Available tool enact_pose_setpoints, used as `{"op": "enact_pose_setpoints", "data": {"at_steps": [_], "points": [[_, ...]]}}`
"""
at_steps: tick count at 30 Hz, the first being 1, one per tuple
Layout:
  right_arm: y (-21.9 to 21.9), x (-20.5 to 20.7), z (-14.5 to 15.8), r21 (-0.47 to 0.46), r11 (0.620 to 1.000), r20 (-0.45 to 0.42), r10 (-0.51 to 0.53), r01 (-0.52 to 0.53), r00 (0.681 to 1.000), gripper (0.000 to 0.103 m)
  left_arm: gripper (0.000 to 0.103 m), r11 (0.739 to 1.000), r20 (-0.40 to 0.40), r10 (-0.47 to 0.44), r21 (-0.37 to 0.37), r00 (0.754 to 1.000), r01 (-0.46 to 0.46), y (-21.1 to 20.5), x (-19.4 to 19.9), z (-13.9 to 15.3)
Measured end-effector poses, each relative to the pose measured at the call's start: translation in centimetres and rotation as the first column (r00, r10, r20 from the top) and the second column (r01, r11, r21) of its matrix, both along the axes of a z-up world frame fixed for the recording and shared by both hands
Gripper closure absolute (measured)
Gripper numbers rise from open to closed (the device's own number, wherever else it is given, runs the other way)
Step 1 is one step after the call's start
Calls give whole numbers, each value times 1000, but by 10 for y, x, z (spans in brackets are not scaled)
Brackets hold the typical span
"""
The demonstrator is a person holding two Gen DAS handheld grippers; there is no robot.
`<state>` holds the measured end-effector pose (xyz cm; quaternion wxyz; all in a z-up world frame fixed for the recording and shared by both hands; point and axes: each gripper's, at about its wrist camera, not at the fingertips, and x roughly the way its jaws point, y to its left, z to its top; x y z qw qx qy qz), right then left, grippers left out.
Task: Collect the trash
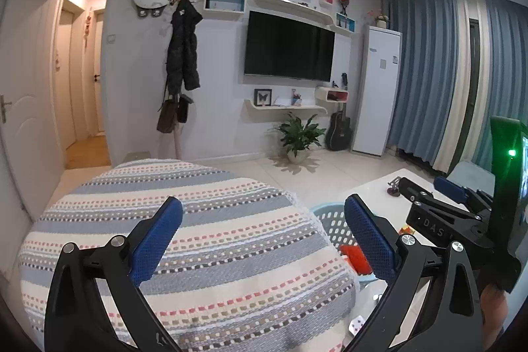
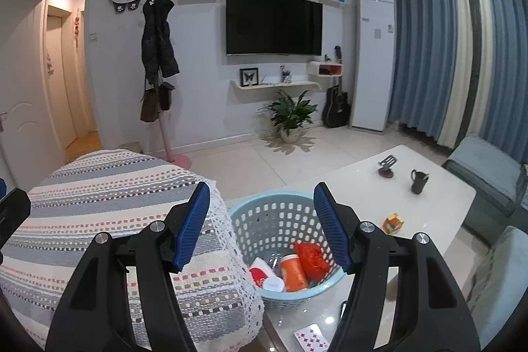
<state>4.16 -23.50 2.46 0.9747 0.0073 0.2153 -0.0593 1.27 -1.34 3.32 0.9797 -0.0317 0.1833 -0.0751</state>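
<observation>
A light blue plastic basket stands on the white table, beside a striped cloth. In it lie a crumpled orange-red bag, an orange cup, a red and white packet and a white round lid. My right gripper hangs open above the basket's near left side, with nothing between its blue pads. My left gripper is open wide over the striped cloth, also holding nothing. Its right finger hides part of the basket. The right gripper shows at the right of the left wrist view.
On the table lie a playing card, a colourful cube, a black mug and a small stand. A grey-blue sofa flanks the table's right. A potted plant, a guitar and a coat rack stand along the far wall.
</observation>
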Motion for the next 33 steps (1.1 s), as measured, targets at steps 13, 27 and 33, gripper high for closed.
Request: {"op": "enact_pose_setpoints", "data": {"at_steps": [13,27,33], "points": [[8,-1,-9,-43,999,-18,-22,22,1000,40,8,1000,-41,17,-19,999,-18,9,5,-11],[7,-1,-10,-14,1000,-37,1,-2,999,40,8,1000,-44,8,-26,999,-9,10,2,-12],[10,-3,-8,-20,1000,-33,7,-7,999,39,8,999,-45,8,-33,999,-9,14,1,-13]]}}
